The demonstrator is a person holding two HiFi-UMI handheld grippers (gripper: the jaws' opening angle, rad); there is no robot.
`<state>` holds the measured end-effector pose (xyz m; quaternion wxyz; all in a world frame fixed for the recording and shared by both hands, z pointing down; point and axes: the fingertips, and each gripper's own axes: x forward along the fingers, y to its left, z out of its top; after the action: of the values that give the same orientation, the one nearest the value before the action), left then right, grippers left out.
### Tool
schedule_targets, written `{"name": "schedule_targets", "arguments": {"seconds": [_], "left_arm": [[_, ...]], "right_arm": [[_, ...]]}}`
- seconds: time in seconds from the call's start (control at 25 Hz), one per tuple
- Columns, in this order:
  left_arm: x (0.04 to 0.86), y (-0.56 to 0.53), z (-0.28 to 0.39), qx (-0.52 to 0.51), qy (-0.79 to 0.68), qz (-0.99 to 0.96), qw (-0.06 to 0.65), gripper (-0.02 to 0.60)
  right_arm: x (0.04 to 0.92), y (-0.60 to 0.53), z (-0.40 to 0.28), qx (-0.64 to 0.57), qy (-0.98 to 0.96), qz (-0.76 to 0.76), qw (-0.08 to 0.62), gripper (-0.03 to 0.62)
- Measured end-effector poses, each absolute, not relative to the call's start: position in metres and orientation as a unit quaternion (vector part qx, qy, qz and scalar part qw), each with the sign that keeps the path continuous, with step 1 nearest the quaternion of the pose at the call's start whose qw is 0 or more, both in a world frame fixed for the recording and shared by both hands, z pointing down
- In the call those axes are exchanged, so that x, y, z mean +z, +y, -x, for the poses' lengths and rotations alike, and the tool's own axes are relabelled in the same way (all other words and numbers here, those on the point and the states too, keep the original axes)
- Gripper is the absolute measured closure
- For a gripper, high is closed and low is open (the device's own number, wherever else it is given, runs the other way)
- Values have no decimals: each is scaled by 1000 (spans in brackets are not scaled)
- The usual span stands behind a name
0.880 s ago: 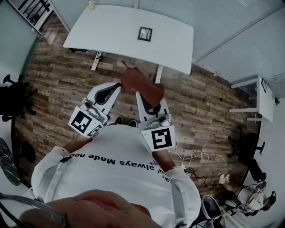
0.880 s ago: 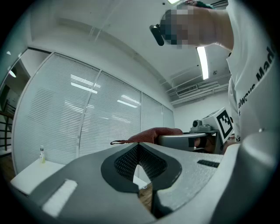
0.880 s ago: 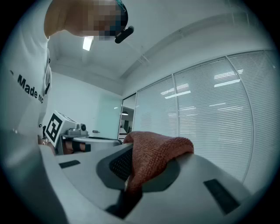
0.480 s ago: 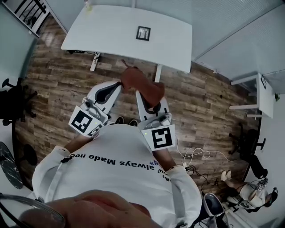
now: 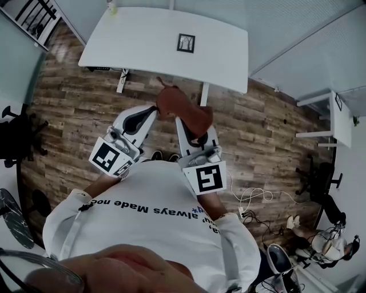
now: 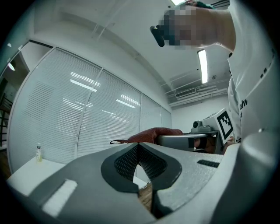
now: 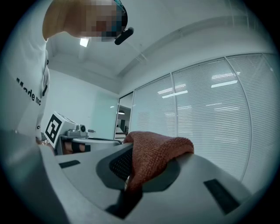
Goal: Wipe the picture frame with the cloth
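A small dark picture frame point(image 5: 186, 43) lies flat on the white table point(image 5: 143, 40), far ahead of both grippers. My right gripper point(image 5: 191, 123) is shut on a rust-red cloth point(image 5: 180, 109), which drapes over its jaws and sticks out toward the table. In the right gripper view the cloth point(image 7: 151, 155) is pinched between the jaws and folds over the right one. My left gripper point(image 5: 146, 113) is held beside it, its jaws closed with nothing between them; the left gripper view shows the jaw tips point(image 6: 139, 164) meeting and the cloth point(image 6: 153, 134) off to the right.
Both grippers hover over wood-plank floor point(image 5: 80, 114), short of the table's near edge. A small bottle point(image 5: 111, 7) stands at the table's far left corner. Office chairs point(image 5: 20, 131) sit at left, another white table point(image 5: 337, 123) at right, loose cables point(image 5: 251, 200) on the floor.
None of note: the grippers and cloth hold the same pose; the view has shifted only slightly.
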<state>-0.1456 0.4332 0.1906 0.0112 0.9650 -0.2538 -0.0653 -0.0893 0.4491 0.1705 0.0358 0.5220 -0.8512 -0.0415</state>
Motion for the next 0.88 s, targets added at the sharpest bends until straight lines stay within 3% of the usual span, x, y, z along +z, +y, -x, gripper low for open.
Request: {"name": "schedule_targets", "arguments": {"seconds": [0.4,0.88], "left_arm": [[201,406,150,-58,-255,-965,20,580],[198,328,75,-50,-261,-964,17,580]], "right_arm": [[178,423,93,-40,-851,-522,45,565],[178,344,21,-36,-858,-510,48,565]]}}
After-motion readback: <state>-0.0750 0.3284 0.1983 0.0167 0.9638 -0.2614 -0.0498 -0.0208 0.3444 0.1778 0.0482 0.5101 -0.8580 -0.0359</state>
